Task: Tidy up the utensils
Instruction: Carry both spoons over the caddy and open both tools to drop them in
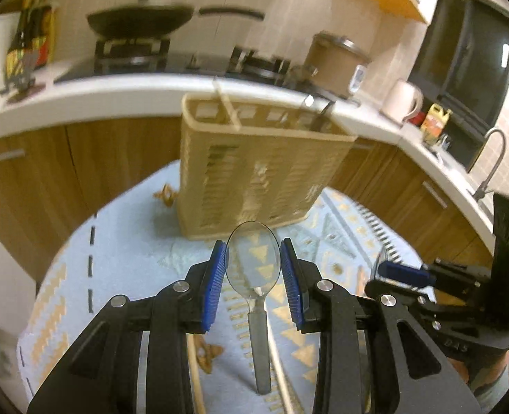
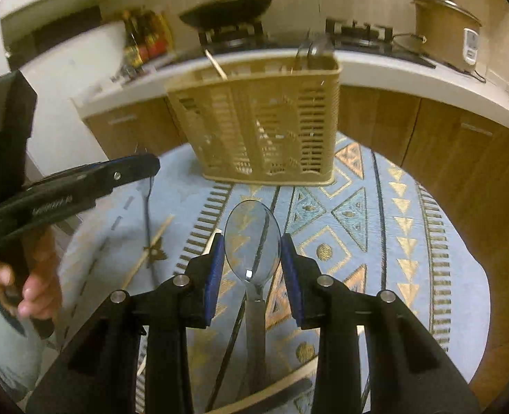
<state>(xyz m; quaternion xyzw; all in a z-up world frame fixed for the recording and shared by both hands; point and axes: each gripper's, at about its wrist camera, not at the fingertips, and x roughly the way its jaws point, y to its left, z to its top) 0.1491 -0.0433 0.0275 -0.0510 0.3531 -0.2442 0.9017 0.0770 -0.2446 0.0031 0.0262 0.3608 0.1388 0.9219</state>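
Observation:
My left gripper (image 1: 253,258) is shut on the bowl of a clear plastic spoon (image 1: 252,262); its grey handle points back toward the camera. My right gripper (image 2: 252,255) is shut on the bowl of a second clear spoon (image 2: 252,245) in the same way. A beige slotted utensil holder (image 1: 254,169) stands on the patterned blue table mat ahead of both grippers; it also shows in the right wrist view (image 2: 265,124). It holds a chopstick (image 2: 216,65) and some dark utensils (image 2: 311,51). The right gripper shows at the right of the left wrist view (image 1: 406,272), the left gripper at the left of the right wrist view (image 2: 92,179).
Loose chopsticks (image 2: 151,248) lie on the mat (image 2: 358,207) to the left. Behind runs a white counter with a wok (image 1: 140,17) on a stove, a rice cooker (image 2: 444,27), sauce bottles (image 2: 144,38), a kettle (image 1: 404,100) and a sink tap (image 1: 492,158).

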